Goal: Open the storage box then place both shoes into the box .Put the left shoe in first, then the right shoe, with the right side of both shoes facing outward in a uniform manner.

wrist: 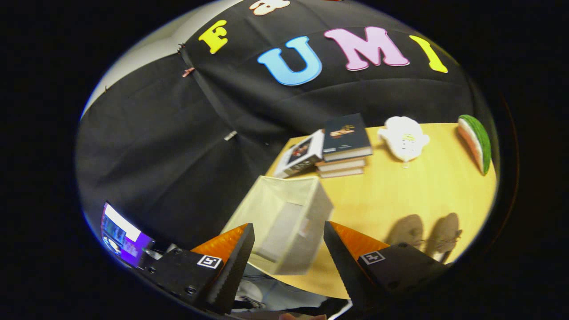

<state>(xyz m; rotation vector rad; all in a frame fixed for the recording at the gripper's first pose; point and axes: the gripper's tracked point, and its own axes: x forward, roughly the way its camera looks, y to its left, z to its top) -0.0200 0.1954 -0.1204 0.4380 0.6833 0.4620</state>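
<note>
A pale translucent storage box stands near the wooden table's edge, its lid side towards me. My gripper is open wide, and the box's near part lies between and just beyond the fingertips. I cannot tell if either finger touches it. Two tan shoes stand side by side on the table beyond the right finger, apart from the box.
A stack of books with another book leaning against it lies behind the box. A white plush toy and a watermelon-slice toy sit further back. A lit screen shows beside the left finger, off the table.
</note>
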